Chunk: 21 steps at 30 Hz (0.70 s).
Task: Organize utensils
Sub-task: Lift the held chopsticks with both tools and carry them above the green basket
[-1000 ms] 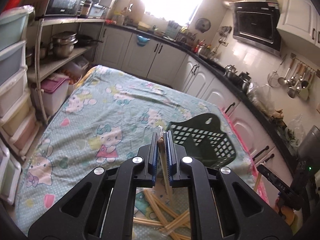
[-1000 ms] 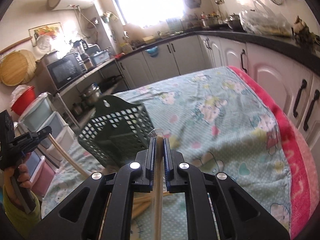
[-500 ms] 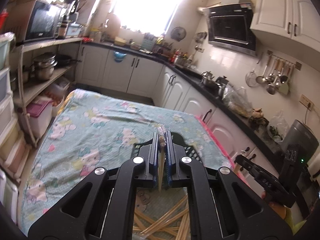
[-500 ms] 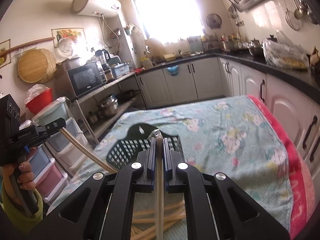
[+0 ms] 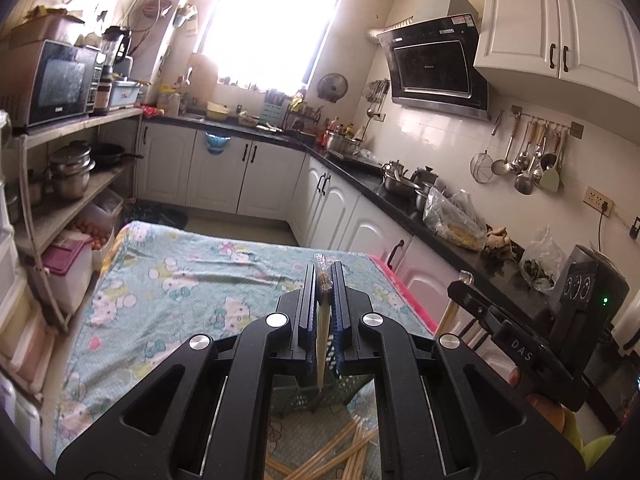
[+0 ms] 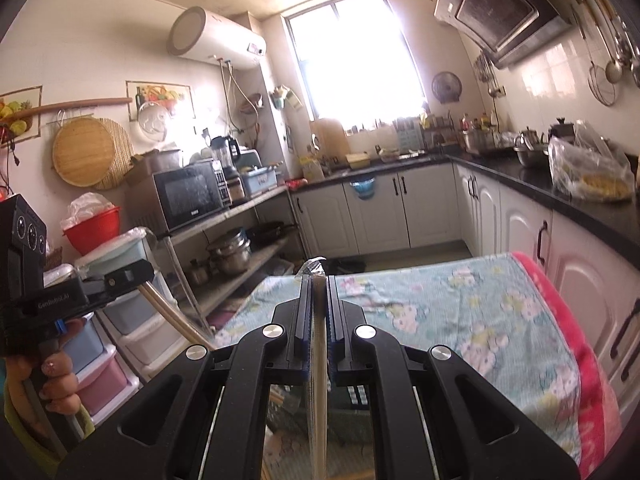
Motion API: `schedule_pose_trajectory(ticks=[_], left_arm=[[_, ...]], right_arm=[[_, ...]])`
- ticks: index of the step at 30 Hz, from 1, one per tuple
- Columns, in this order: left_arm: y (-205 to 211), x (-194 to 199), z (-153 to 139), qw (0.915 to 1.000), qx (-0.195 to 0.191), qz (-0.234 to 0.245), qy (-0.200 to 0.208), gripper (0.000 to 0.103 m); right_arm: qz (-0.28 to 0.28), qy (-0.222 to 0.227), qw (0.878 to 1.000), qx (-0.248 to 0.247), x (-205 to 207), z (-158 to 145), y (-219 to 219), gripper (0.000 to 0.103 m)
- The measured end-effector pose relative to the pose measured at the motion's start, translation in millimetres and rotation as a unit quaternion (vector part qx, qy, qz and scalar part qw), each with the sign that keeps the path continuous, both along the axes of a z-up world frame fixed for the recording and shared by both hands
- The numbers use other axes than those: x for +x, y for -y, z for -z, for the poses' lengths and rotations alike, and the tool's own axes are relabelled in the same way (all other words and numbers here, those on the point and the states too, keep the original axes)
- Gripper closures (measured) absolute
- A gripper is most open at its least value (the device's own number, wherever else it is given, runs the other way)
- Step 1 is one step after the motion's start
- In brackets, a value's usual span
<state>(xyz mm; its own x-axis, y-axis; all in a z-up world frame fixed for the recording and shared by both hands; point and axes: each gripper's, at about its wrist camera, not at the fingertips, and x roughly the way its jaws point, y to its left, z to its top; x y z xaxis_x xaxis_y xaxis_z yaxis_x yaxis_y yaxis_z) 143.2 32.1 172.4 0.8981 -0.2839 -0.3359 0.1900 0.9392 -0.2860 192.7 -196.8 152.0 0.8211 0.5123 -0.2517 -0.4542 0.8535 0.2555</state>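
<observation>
Left gripper (image 5: 323,280) clamped tight on wrapped chopstick pair (image 5: 321,344), held up over table. Right gripper (image 6: 319,284) same deal, pinching its own wrapped pair (image 6: 318,400). Green slotted basket (image 5: 320,394) sits right below jaws; loose chopstick pile (image 5: 344,456) on cartoon-print tablecloth (image 5: 168,280) nearer camera (plenty left). Looks like carry step, both loads airborne. Next probably needs tips lined up over basket opening, lowered in, then let go. Basket mostly hidden, so alignment is guesswork.

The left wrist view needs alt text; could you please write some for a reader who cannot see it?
The left tool is shut on a wrapped chopstick pair above a dark green basket and loose chopsticks on a cartoon-print cloth.
</observation>
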Motion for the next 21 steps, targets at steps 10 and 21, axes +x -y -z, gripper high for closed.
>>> schedule_pose_trajectory(ticks=[10,21], left_arm=[[-2,21,-13,0.9993,0.021,-0.027,0.012,0.099],[-13,42,11,0.9979,0.031,-0.053,-0.018,0.099]], right_arm=[[0.018,0.056,0.998,0.013,20,-27,-4,0.096],[0.044,0.07,0.996,0.021,49,-22,-4,0.097]])
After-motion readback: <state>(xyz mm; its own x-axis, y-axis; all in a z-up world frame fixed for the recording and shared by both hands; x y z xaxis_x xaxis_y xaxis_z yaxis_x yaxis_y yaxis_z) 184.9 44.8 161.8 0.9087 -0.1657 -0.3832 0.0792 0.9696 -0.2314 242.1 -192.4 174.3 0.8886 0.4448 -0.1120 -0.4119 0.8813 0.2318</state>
